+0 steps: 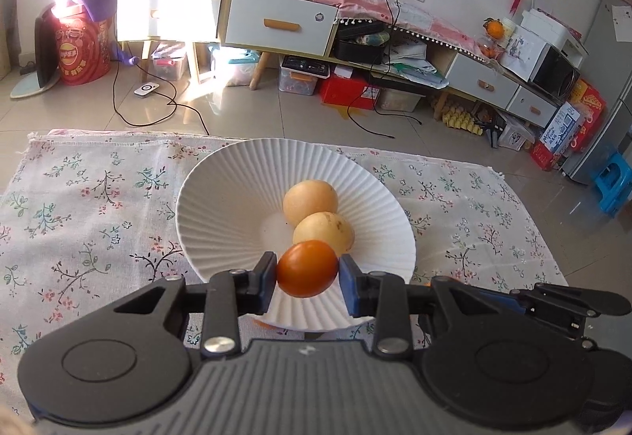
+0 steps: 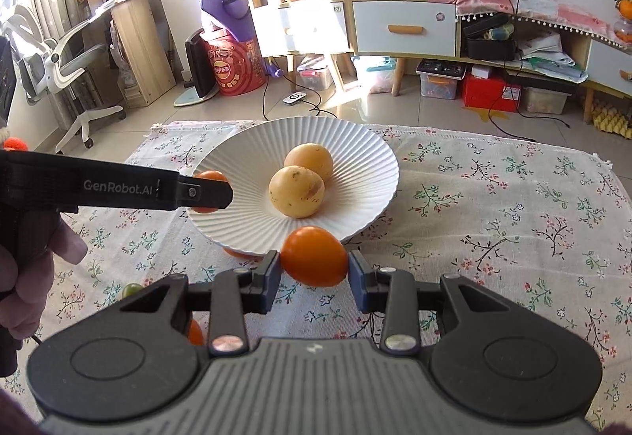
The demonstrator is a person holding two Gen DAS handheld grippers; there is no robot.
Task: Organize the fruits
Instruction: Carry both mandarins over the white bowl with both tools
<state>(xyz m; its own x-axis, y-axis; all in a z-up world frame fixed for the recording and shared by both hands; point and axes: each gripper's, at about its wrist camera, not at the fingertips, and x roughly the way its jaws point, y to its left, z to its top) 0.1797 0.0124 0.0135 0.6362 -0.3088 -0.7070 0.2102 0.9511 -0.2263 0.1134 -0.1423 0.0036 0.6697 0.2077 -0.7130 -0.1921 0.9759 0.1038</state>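
the left gripper (image 1: 307,271) is clamped on a small, smooth, orange-red oval fruit (image 1: 307,269), one blue pad pressing on each side of it. the fruit is held above the near inner slope of a white ribbed ceramic bowl (image 1: 221,206). in the bowl lie two pale yellow round fruits: one further back (image 1: 310,201) and one nearer (image 1: 324,231), touching each other, the nearer one speckled with brown marks.

the right gripper (image 2: 315,263) is likewise closed on a bright orange oval fruit (image 2: 315,256), its pads set against both ends. this fruit hangs just outside the bowl's near rim (image 2: 252,243), over a cream cloth printed with small flowers and twigs (image 2: 493,206) that covers the surface under the bowl.

from the right wrist view the black body of the left gripper reaches in from the left, held by a person's hand (image 2: 23,277), with its orange-red fruit showing at the tip over the bowl's left edge.

on the cloth near the bowl lie more small fruits: a greenish one (image 2: 131,289), an orange one partly hidden behind the right gripper's frame (image 2: 195,332), and another orange one peeping out beneath the bowl's near rim (image 2: 236,252).
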